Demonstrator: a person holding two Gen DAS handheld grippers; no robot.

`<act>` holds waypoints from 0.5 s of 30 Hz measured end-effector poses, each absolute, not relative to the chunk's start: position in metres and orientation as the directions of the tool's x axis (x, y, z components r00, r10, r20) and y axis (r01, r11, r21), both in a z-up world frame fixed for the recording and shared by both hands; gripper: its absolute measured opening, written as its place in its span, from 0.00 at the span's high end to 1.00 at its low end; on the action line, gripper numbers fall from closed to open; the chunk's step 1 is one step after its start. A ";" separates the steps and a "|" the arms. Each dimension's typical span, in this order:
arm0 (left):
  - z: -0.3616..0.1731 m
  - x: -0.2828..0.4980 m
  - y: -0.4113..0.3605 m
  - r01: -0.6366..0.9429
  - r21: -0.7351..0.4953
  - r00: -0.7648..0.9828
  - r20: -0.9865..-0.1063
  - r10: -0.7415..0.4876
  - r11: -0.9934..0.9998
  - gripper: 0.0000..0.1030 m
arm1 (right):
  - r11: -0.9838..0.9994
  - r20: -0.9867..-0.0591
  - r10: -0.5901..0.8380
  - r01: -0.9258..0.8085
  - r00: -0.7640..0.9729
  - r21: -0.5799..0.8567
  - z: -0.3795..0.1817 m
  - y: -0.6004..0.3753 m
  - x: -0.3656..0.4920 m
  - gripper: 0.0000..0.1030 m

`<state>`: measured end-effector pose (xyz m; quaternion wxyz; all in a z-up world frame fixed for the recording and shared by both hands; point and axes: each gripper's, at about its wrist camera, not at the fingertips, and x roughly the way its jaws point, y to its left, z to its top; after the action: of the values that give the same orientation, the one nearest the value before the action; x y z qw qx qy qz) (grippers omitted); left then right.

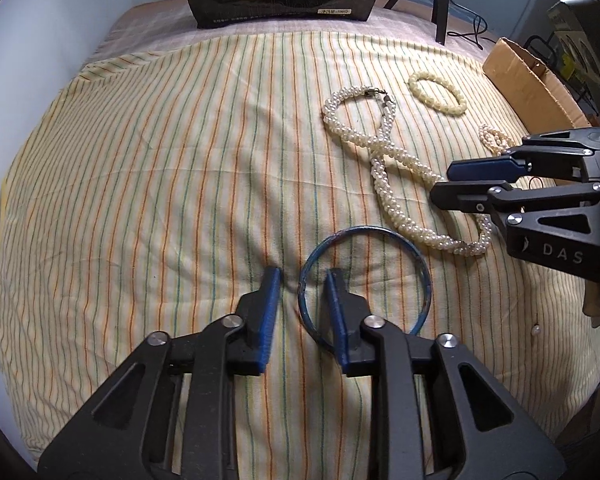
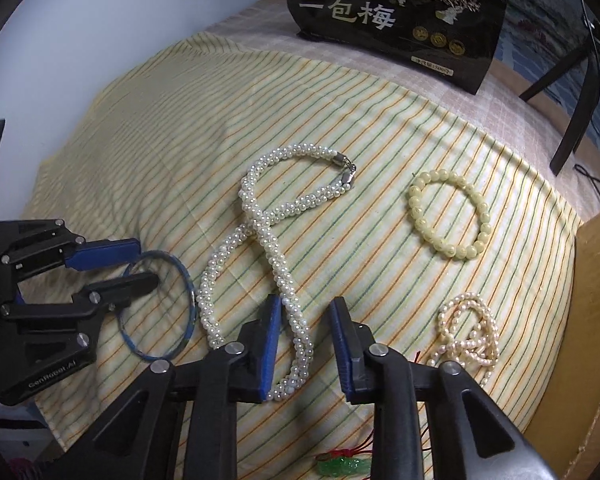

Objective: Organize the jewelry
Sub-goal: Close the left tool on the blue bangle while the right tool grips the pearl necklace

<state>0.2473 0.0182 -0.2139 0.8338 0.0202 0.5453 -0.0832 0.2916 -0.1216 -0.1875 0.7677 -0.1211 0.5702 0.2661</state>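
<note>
On a striped cloth [image 1: 140,168] lies a thin blue bangle [image 1: 360,229]. My left gripper [image 1: 302,276] stands open astride the bangle's left rim, one finger inside the ring and one outside, with neither pad pressing on it. The same gripper [image 2: 146,266] and bangle [image 2: 192,300] show at the left of the right wrist view. A long twisted white pearl necklace [image 2: 260,220] loops in a figure of eight. My right gripper [image 2: 306,304] is open, with the necklace's lower strand between its pads and a gap on the right side. In the left wrist view it [image 1: 444,182] comes in from the right over the necklace [image 1: 380,152].
A pale yellow bead bracelet [image 2: 414,200] and a bunched pinkish pearl strand [image 2: 468,332] lie to the right. A green charm on red cord [image 2: 340,466] sits near the front. A black printed bag [image 2: 400,20] stands at the back, a cardboard box [image 2: 596,320] at the right edge.
</note>
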 end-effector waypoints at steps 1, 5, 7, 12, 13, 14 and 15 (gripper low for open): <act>-0.213 0.247 0.019 0.155 -0.059 0.395 -0.911 -0.117 0.986 0.85 | 0.830 -0.940 0.267 -0.547 0.212 0.112 -0.188 -0.121 0.291 0.82; -0.212 0.249 0.019 0.143 -0.063 0.399 -0.910 -0.116 0.988 0.94 | 0.831 -0.942 0.249 -0.550 0.226 0.088 -0.188 -0.116 0.289 0.94; -0.211 0.249 0.018 0.138 -0.060 0.404 -0.908 -0.111 0.989 0.97 | 0.830 -0.942 0.241 -0.553 0.234 0.075 -0.187 -0.115 0.287 0.94; -0.206 0.246 0.025 0.100 -0.114 0.411 -0.900 -0.145 0.988 0.98 | 0.837 -0.933 0.265 -0.539 0.244 0.097 -0.178 -0.122 0.279 0.94; -0.204 0.245 0.027 0.094 -0.128 0.412 -0.898 -0.155 0.987 0.98 | 0.837 -0.931 0.271 -0.538 0.244 0.103 -0.176 -0.124 0.277 0.94; -0.201 0.244 0.029 0.091 -0.141 0.413 -0.895 -0.167 0.986 0.98 | 0.837 -0.928 0.277 -0.537 0.248 0.106 -0.174 -0.125 0.275 0.95; -0.198 0.242 0.030 0.088 -0.144 0.419 -0.893 -0.167 0.986 0.98 | 0.837 -0.926 0.283 -0.536 0.251 0.110 -0.171 -0.126 0.274 0.95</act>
<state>0.2420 0.0300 -0.1982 0.8414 -0.0372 0.5337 -0.0759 0.2737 -0.1264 -0.1713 0.7825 -0.1147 0.5533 0.2617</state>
